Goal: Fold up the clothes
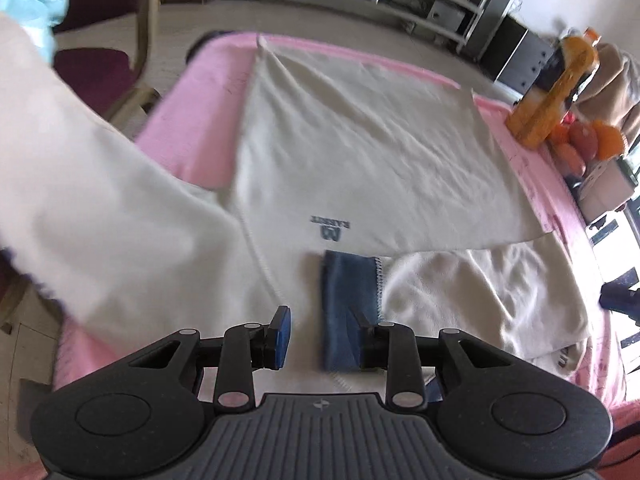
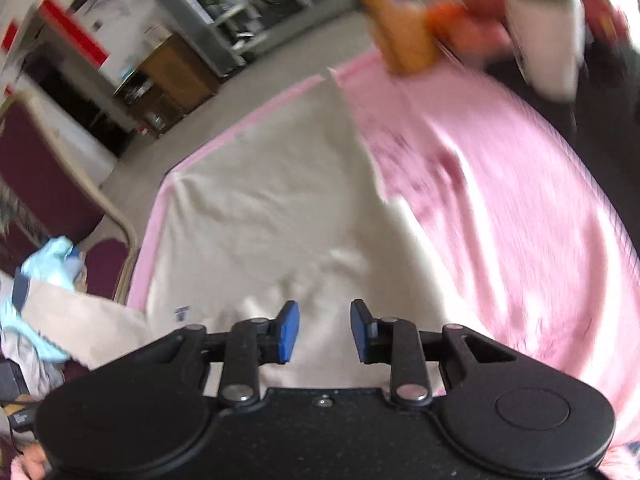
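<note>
Two hand-held grippers hang over a cream sweatshirt (image 1: pixel 360 152) spread flat on a pink-covered worktop (image 1: pixel 192 120). The left hand-held gripper (image 1: pixel 320 336) has its jaws spread wide, empty, its right pad just over the blue ribbed collar (image 1: pixel 348 300). The right hand-held gripper (image 2: pixel 325 332) is likewise parted and holds nothing, above the garment's body. Small grey print (image 1: pixel 330 228) near the collar reads upside down from the left wrist view: a large "M" with a short word beside it, too blurred to make out. One cream sleeve (image 1: pixel 80 200) lifts off toward the left, past the worktop's edge. The hem lies close to the far pink edge. Orange toys (image 1: pixel 560 92) crowd the far right corner. Bare pink cloth lies open to the right of the sweatshirt.
</note>
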A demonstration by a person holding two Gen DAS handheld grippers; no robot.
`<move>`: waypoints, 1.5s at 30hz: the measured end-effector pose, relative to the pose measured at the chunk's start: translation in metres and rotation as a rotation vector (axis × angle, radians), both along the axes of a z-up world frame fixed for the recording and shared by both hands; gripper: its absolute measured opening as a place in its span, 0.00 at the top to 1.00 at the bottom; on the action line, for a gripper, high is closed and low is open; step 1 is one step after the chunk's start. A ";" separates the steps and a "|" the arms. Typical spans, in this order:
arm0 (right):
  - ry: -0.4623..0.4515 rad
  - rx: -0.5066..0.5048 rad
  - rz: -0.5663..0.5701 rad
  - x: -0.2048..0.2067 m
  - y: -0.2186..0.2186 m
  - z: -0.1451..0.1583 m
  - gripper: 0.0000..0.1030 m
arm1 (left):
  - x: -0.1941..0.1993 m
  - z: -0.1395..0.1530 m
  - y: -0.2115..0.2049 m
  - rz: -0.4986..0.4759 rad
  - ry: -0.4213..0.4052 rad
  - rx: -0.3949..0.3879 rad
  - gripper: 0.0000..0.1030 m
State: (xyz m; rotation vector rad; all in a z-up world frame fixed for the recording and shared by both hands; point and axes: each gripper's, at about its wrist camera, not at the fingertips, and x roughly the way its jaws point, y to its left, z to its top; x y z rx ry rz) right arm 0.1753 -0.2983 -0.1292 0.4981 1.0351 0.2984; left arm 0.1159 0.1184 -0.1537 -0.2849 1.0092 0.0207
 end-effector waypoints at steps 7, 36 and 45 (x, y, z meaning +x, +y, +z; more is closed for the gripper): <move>0.029 0.028 -0.086 0.002 -0.017 -0.013 0.73 | 0.020 -0.025 -0.007 0.014 0.064 -0.048 0.72; -0.120 -0.134 -0.135 0.002 -0.017 -0.010 0.73 | -0.022 0.048 0.005 -0.028 -0.183 0.116 0.96; -0.156 -0.202 0.039 0.002 0.016 -0.011 0.88 | 0.005 -0.005 0.008 0.012 -0.009 0.197 0.95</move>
